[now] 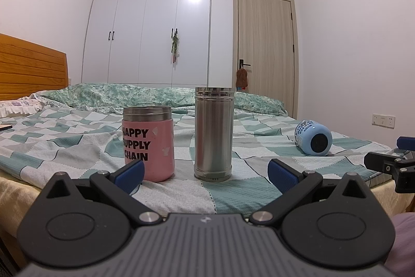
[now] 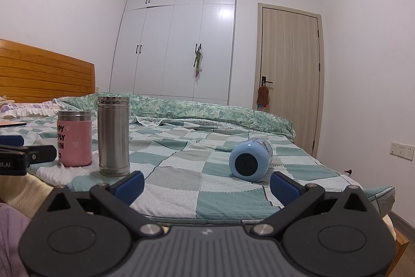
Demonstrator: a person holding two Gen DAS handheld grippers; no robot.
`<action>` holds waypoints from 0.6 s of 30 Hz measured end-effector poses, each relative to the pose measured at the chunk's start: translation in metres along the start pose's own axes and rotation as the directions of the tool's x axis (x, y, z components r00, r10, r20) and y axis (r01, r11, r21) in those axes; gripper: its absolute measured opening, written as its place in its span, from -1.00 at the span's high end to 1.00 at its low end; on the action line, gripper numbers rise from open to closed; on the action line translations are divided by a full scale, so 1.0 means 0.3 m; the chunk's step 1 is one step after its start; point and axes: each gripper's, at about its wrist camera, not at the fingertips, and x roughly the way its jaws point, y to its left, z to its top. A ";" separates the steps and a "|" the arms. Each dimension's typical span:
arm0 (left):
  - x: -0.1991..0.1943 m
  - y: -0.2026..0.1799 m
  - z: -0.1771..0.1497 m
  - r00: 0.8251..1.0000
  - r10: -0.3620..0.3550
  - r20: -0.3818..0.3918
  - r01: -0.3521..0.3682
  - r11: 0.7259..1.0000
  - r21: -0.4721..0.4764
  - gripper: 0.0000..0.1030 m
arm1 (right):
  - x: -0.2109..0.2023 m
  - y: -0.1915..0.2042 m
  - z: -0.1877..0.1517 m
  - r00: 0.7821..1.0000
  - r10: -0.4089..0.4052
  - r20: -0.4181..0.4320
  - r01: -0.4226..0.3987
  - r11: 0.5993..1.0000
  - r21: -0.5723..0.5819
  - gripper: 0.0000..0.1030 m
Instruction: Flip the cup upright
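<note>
Left wrist view: the left gripper (image 1: 205,174) hovers at the near edge of the bed (image 1: 77,152), its blue-padded fingers (image 1: 129,173) spread wide and holding nothing. Just beyond them, at centre frame, a pink cup (image 1: 148,143) lettered HAPPY SUPPLY CHAIN and a taller steel flask (image 1: 213,133) stand upright side by side with a narrow gap between. The blue cup (image 1: 313,137) lies on its side at right of frame, well apart from both, with bare checked cover around it. The right gripper (image 1: 389,162) shows at the far right edge.

Right wrist view: the right gripper (image 2: 206,183) sits low at the bed's (image 2: 181,173) near edge, fingers (image 2: 284,188) wide apart and empty. The blue cup (image 2: 250,159) lies just beyond them, right of centre, its round end facing the camera; whether that end is open I cannot tell. The pink cup (image 2: 74,138) and steel flask (image 2: 113,136) stand at left of frame, with open cover between them and the blue cup. The left gripper (image 2: 20,155) pokes in at the left edge.
</note>
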 end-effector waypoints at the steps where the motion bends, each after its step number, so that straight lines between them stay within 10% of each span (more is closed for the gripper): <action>1: -0.001 -0.005 0.003 1.000 0.000 0.000 0.000 1.000 0.000 -1.00 | 0.001 0.000 0.000 1.000 0.000 0.000 0.000 1.000 0.000 -1.00; 18: 0.015 -0.033 0.003 0.999 -0.009 -0.037 0.010 1.000 0.021 -1.00 | 0.016 -0.009 0.003 1.000 0.013 -0.019 -0.013 1.000 0.020 -1.00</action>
